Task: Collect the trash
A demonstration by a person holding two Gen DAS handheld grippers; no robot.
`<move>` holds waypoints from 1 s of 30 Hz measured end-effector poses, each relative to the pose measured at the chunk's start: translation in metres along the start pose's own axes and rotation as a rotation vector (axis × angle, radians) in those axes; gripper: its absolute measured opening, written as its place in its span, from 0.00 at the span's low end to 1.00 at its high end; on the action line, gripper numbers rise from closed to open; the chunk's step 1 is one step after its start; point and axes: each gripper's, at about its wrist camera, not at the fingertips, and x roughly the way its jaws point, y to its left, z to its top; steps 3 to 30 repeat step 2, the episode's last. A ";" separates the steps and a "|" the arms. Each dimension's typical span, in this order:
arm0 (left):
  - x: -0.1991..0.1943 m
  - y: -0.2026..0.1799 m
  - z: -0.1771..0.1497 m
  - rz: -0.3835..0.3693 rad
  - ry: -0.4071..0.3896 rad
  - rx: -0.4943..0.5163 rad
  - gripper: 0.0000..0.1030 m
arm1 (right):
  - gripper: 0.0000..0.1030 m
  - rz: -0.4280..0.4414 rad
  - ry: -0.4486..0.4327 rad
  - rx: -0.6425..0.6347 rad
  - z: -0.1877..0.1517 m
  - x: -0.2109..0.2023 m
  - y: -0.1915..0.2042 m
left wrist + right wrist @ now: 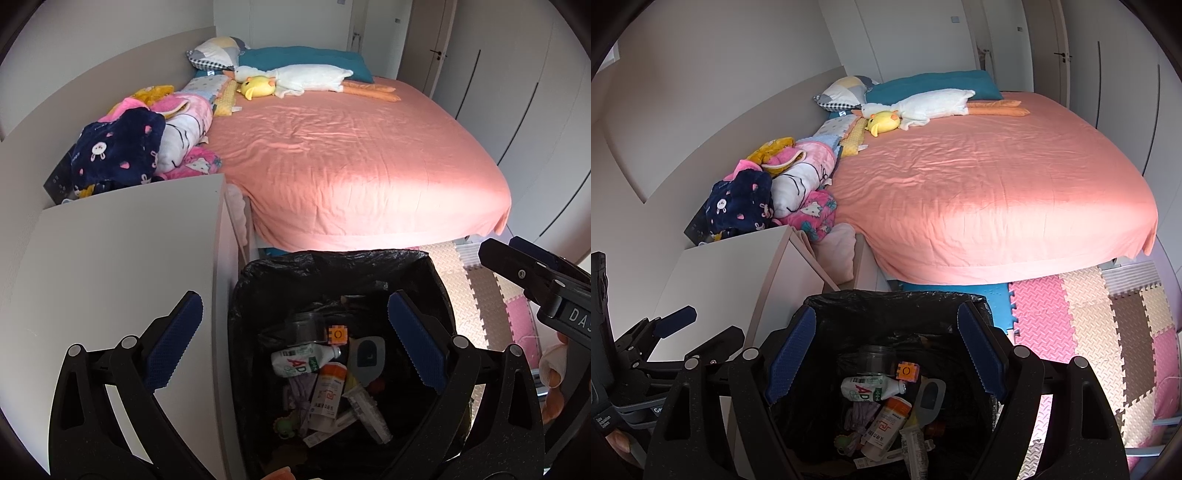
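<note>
A bin lined with a black bag (332,266) stands on the floor below both grippers; its rim also shows in the right wrist view (897,299). Inside lie a white AD bottle (301,360), an orange-and-white tube (328,391), a small orange cube (338,335), a clear jar (304,325) and other wrappers. The same bottle (871,389) and cube (907,370) show in the right wrist view. My left gripper (295,332) is open and empty above the bin. My right gripper (886,350) is open and empty above it too; it also shows in the left wrist view (535,280).
A white cabinet top (122,266) sits left of the bin. A bed with a pink sheet (351,155) lies behind, with plush toys (291,79) and piled blankets (147,140). Foam puzzle mats (1089,332) cover the floor at right.
</note>
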 end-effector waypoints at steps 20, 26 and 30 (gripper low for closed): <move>0.001 0.000 0.000 -0.005 0.008 -0.003 0.94 | 0.77 0.000 0.001 0.000 0.000 0.000 0.000; 0.001 0.000 0.000 -0.005 0.008 -0.003 0.94 | 0.77 0.000 0.001 0.000 0.000 0.000 0.000; 0.001 0.000 0.000 -0.005 0.008 -0.003 0.94 | 0.77 0.000 0.001 0.000 0.000 0.000 0.000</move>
